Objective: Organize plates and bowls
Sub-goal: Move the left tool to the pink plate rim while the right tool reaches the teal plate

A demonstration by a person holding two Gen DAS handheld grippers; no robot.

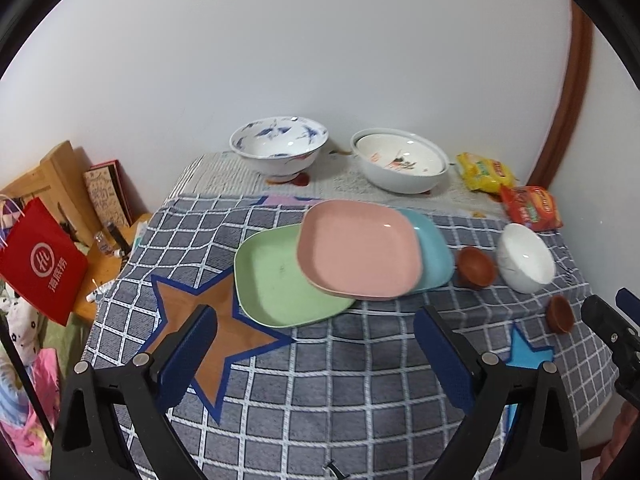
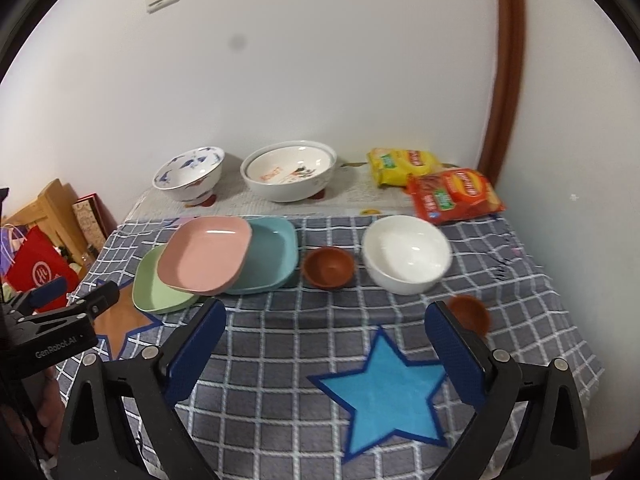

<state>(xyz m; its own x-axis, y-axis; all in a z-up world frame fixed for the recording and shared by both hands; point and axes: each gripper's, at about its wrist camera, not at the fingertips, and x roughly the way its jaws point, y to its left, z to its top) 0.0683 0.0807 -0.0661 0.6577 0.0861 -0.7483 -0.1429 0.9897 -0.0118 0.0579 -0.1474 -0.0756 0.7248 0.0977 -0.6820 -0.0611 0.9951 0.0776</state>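
Both grippers hang spread and empty above the checked cloth (image 2: 280, 360): the left gripper (image 1: 316, 344) and the right gripper (image 2: 326, 340). At twelve o'clock of the left one the pink plate (image 1: 360, 250) overlaps the green plate (image 1: 276, 284) and blue plate (image 1: 434, 252); the white bowl (image 2: 406, 254) sits at one o'clock of the right one, a brown cup (image 2: 329, 267) just beside it

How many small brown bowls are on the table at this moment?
2. One brown bowl sits between the teal plate and the white bowl. The other brown bowl is nearer, just behind the right tongs' right finger, partly hidden by it. None visibly hidden elsewhere.
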